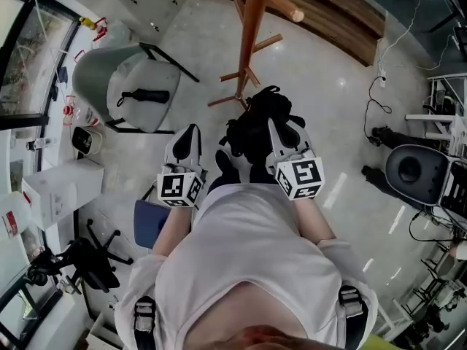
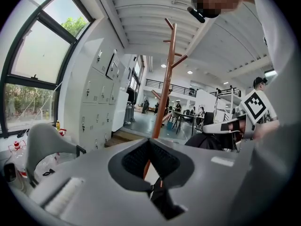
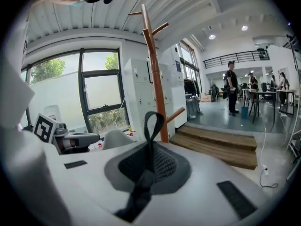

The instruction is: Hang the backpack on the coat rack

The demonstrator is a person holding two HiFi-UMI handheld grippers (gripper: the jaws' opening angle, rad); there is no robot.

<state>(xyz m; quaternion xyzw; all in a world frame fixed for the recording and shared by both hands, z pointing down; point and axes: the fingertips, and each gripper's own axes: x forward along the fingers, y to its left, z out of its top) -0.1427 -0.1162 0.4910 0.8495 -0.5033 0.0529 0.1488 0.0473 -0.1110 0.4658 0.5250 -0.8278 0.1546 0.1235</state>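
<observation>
- Right tongs are pressing together on a flat black woven hanging loop, which is standing up out of them. The soft black fabric backpack seems to be hanging below them, just beside the foot of the reddish-brown wooden coat rack, over the glossy pale floor.
- Left tongs are sitting almost together, showing only a thin slit. Whether the dark scrap low in it is a strap, I cannot tell.
- Thin, limp webbing is carrying the whole lumpy bag, so it is risking a slide through the ribbed pads.
- Pinching is narrowing the loop while the round, blunt-ended pegs are looking thick, so the loop could be catching on a tip and dropping off.
- Swinging, the bag could be knocking the slim pole on its splayed feet.
</observation>
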